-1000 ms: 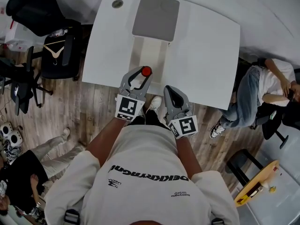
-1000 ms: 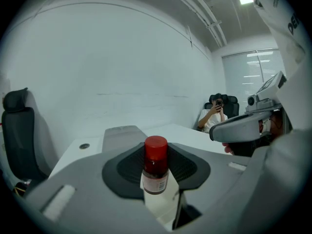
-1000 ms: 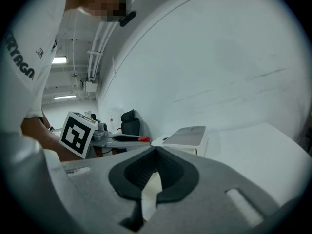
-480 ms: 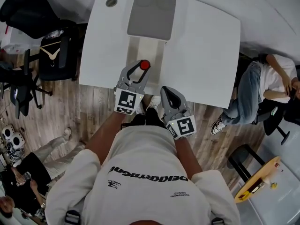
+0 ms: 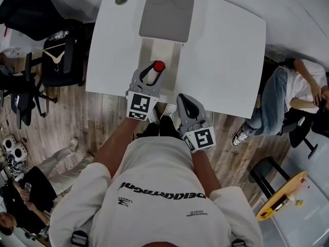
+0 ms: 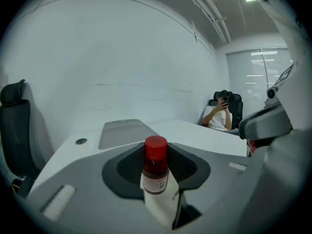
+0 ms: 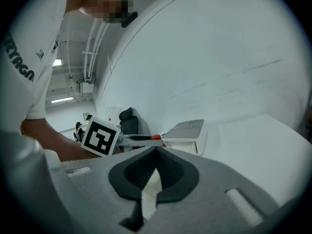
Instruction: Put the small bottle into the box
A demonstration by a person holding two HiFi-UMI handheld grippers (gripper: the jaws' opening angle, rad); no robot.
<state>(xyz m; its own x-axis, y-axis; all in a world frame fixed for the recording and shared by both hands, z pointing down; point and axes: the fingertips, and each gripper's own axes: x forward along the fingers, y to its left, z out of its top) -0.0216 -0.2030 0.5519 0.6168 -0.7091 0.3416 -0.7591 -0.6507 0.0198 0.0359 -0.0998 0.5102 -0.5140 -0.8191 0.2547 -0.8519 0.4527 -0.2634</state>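
Moved since the earlier frames: left gripper with its load, carried up-frame from the near edge of the table to a spot over the open box; right gripper unmoved

Item 1, left gripper: jaws pinching the small bottle by its body, red cap upright and standing clear above the grip

Item 2, small bottle: centre of the head view, held over the near end of the box (cream interior, apparently with nothing in it); judged not yet resting inside

Item 3, box lid: grey, folded back up-frame of the box, out of the way

Item 4, right gripper: jaws pressed together on nothing, parked at the table's lower edge, just right of the left gripper

Status: pick-up and carry look done; lowering the bottle into the box and letting go are still to do
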